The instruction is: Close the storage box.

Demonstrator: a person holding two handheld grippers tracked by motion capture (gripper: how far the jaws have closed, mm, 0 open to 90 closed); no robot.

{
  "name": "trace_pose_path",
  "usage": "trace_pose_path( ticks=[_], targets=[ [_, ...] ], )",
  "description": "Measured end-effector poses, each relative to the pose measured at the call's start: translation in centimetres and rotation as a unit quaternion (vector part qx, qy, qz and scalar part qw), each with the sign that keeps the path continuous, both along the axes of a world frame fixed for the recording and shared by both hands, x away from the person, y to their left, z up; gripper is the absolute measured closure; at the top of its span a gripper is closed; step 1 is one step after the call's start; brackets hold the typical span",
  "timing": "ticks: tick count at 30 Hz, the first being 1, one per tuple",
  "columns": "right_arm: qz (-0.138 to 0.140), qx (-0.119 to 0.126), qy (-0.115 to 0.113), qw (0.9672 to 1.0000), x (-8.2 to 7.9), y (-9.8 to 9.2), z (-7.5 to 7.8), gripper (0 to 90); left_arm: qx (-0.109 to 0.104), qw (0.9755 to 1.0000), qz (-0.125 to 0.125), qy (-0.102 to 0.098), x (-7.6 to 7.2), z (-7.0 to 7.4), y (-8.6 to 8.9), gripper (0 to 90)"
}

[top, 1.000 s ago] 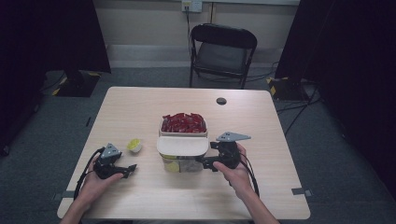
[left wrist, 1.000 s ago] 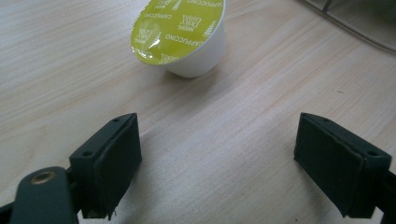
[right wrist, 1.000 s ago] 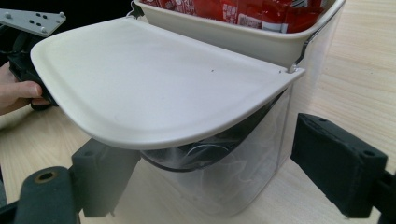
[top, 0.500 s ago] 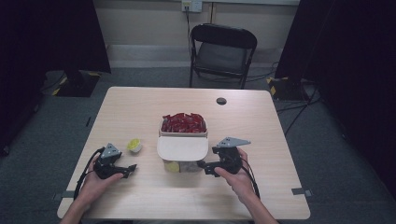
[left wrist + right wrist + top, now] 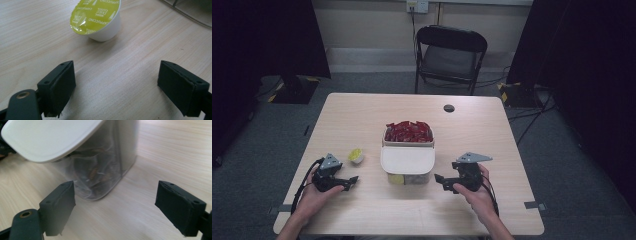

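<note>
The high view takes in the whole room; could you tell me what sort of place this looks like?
Probably a recording room or lab, not a home: a lone wooden table on grey carpet, dark curtains at both sides, a folding chair by a bare wall, and cables across the floor.

The little white cup [image 5: 100, 21] lies tipped on its side on the table, close in front of the left gripper. Its yellow-green foil top has words on it. The word "CAPPUCCINO" can be read there more than once, in white letters going round the edge. In the middle is a brand mark that looks like "Dolce Gusto", but it is small and upside down, so that is not sure. No other words can be read.
</note>
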State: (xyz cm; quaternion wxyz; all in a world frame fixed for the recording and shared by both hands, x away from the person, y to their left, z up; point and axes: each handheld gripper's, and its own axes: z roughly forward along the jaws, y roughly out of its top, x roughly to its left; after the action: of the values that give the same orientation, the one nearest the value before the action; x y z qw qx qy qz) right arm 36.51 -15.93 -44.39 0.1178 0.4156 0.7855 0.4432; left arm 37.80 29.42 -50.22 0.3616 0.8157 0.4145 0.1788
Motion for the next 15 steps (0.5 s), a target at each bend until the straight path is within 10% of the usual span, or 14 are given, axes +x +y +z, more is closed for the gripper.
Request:
trace_pose_path(
  ticks=[15],
  targets=[
    [-0.098,0.011,0.007,0.9951,2.3,-5.0,-0.5,14.7,0.001,1.0000,-0.002,0.000,0.0,0.0,0.0,14.2]
  ],
)
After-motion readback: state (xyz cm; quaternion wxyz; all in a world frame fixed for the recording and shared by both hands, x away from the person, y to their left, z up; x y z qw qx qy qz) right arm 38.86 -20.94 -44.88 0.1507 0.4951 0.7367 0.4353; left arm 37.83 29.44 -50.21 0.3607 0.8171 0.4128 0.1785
